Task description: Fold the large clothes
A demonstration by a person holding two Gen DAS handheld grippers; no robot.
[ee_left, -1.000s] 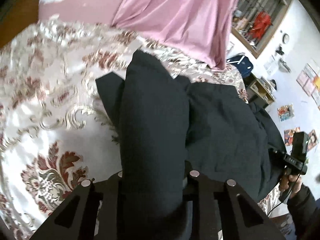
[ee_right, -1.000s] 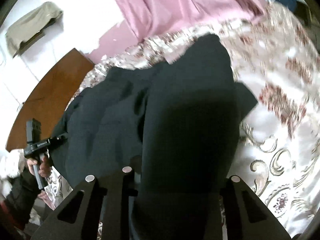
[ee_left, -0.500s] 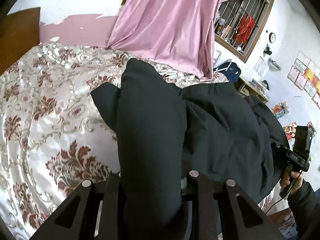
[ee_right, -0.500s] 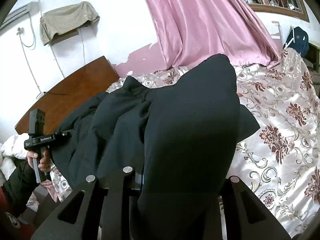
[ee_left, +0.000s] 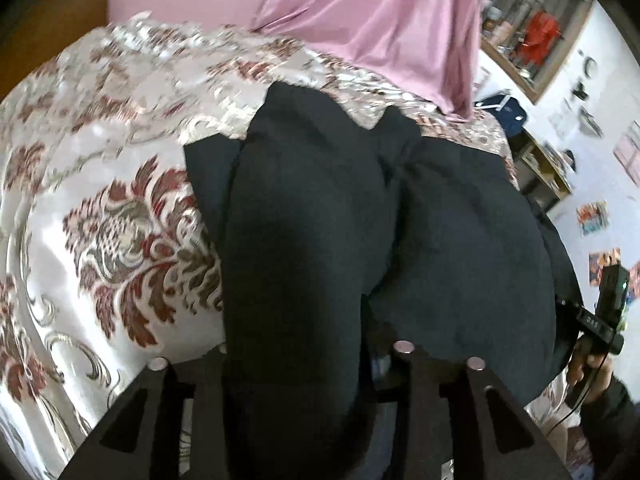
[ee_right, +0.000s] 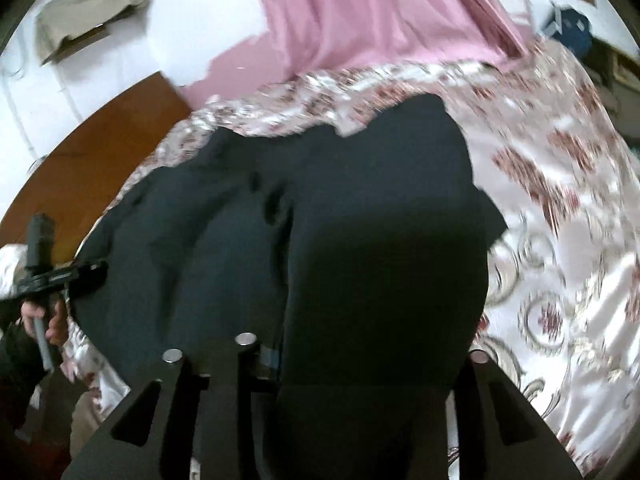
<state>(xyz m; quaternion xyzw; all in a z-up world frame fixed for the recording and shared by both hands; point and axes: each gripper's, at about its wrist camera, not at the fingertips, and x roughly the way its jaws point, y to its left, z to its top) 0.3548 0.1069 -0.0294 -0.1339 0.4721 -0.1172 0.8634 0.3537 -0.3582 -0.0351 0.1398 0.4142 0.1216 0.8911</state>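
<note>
**Release of the folded edge: both grips loosening at once**

The jaws of the left gripper [ee_left: 304, 364] are opening, with a thick fold of the dark garment [ee_left: 460, 240] draped between them and over the near finger. The jaws of the right gripper [ee_right: 360, 356] are opening as well, and a broad fold of the same garment fills the gap there. In neither view can it be made out whether the pads still press on the cloth, since the fingertips are buried under it.

The risk is judged to lie in the release itself. If the cloth is let go before it rests fully on the lower layer, the carried edge could slump back or land crooked, and the fold would be lost. Fabric could also be snagged on a finger and dragged askew when a gripper is drawn away. A smooth, shiny look is given by the floral bedspread [ee_left: 100, 220], so sliding of the bundle is likely.

From each gripper the garment runs outward across the bedspread toward the pink curtain [ee_left: 380, 20], bunched in puffy folds. The person's hand [ee_left: 588, 364] on the other handle is seen at the garment's far side.
</note>
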